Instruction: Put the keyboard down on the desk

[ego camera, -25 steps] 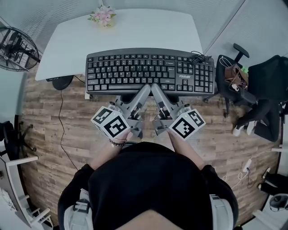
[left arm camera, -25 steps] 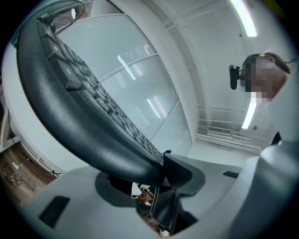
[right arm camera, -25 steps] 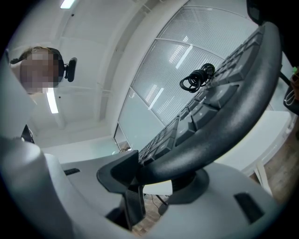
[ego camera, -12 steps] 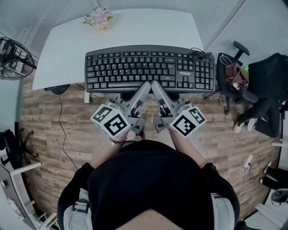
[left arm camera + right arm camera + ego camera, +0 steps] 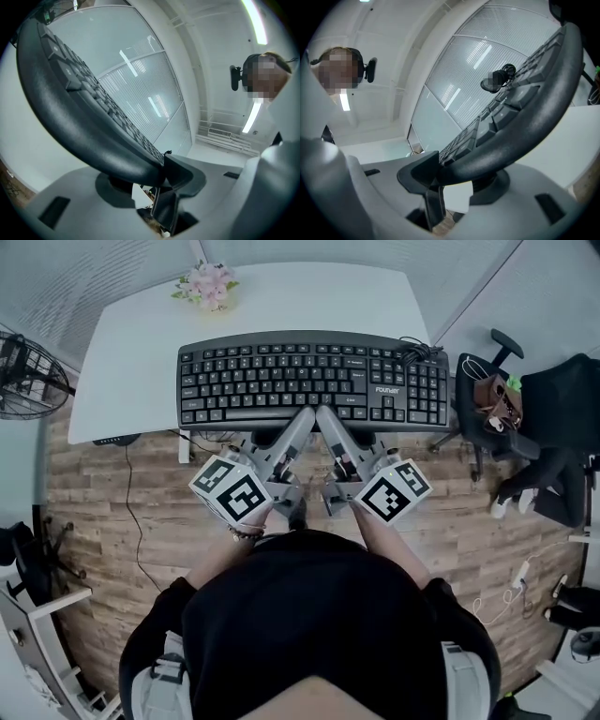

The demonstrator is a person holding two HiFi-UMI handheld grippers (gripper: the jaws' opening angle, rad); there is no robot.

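Office: white desk (image 5: 122,362), swivel chair (image 5: 502,339), frosted glass partitions (image 5: 140,79)

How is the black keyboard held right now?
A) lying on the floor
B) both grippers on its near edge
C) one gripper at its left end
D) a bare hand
B: the left gripper and the right gripper each clamp the keyboard by its near edge, side by side near its middle.
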